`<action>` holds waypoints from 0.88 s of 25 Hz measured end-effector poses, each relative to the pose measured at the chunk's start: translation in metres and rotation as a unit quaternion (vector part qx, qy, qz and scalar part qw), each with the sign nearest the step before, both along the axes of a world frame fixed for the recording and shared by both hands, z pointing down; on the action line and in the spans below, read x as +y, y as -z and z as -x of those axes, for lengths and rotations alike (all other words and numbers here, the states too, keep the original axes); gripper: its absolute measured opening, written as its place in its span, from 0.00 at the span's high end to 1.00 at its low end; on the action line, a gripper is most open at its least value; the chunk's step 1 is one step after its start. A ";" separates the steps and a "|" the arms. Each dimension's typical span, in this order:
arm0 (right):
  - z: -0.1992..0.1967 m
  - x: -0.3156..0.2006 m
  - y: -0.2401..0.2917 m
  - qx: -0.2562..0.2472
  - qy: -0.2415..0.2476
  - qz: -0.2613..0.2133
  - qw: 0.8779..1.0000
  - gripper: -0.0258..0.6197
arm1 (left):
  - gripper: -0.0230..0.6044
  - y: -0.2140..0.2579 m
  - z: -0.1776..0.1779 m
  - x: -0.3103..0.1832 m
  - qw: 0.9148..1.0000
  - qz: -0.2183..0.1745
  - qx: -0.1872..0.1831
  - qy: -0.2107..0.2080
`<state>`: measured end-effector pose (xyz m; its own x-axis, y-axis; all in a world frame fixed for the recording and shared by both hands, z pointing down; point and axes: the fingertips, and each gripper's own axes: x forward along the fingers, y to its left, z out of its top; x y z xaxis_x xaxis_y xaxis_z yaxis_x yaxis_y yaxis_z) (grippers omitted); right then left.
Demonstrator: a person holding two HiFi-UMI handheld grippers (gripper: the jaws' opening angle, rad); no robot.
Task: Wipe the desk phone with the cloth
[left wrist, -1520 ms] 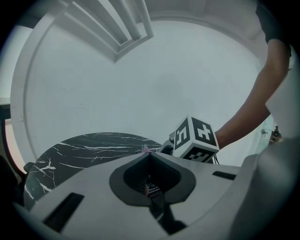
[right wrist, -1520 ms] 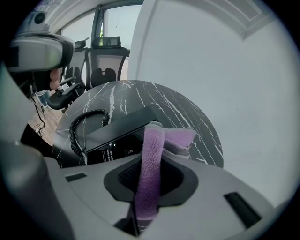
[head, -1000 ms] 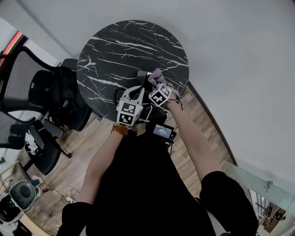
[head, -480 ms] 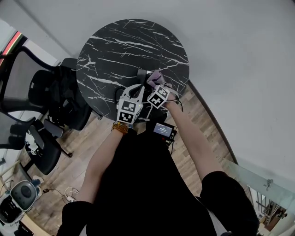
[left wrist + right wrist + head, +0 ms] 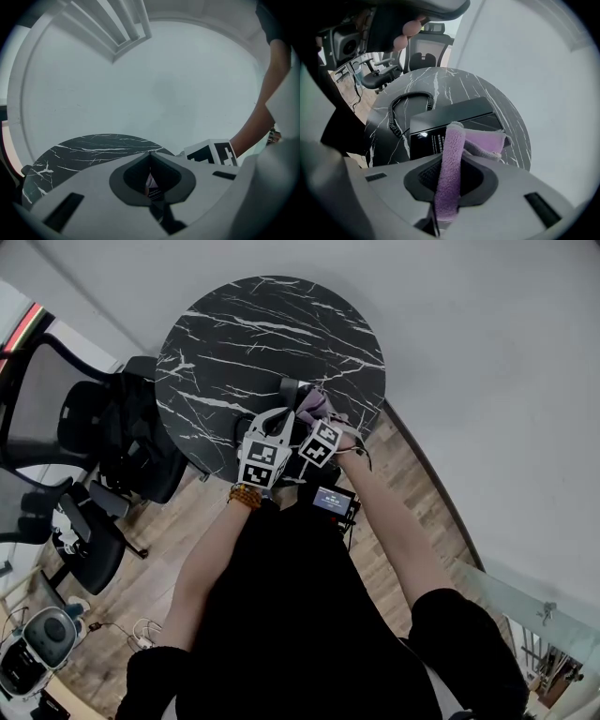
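**DESK:** Start at the left. What are the left jaws doing?

**ME:** My left gripper [image 5: 150, 157] hangs over the near edge of the round marble worktop [image 5: 89, 150]. Its jaws are drawn together at the tips and grip nothing I can make out. A sliver of pale and dark print shows through the slit, too thin to name.

**DESK:** And in the middle?

**ME:** A coiled cord [image 5: 396, 110] loops on the worktop, ahead and to the left of my right jaws. It runs toward the desk phone [image 5: 450, 115].

**DESK:** The right side?

**ME:** My right gripper [image 5: 450, 164] is clamped on the purple cloth [image 5: 452, 140]. A rolled fold stands up between the jaws. The free end drapes forward and to the right, and appears to rest on the phone's near right corner.

**DESK:** Where does the phone lie for the wipe?

**ME:** Just ahead of and below the right jaws. It is a black slab with its long axis running crosswise to them, slightly slanted, and a printed label at its near left. The right jaws are the nearer pair and carry the cloth. I judge the stroke should run sideways along that axis, from the draped corner leftward toward the cord. The left jaws sit close beside it, well placed to steady the phone if it slides.
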<state>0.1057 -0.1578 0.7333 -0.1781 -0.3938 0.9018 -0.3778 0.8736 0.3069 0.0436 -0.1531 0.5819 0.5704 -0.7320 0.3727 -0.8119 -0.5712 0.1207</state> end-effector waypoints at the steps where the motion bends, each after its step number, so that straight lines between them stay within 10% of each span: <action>1: 0.001 0.002 -0.001 -0.001 0.000 0.002 1.000 0.86 | 0.94 0.000 0.000 0.000 1.000 0.001 0.000 0.000; 22: 0.015 0.034 -0.015 0.028 0.057 0.022 0.998 0.86 | 0.94 -0.003 0.004 -0.002 1.000 0.007 0.001 0.001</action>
<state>0.0910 -0.1241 0.7482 -0.1694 -0.3331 0.9276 -0.2579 0.9233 0.2845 0.0392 -0.1549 0.5849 0.5693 -0.7281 0.3818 -0.8130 -0.5676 0.1300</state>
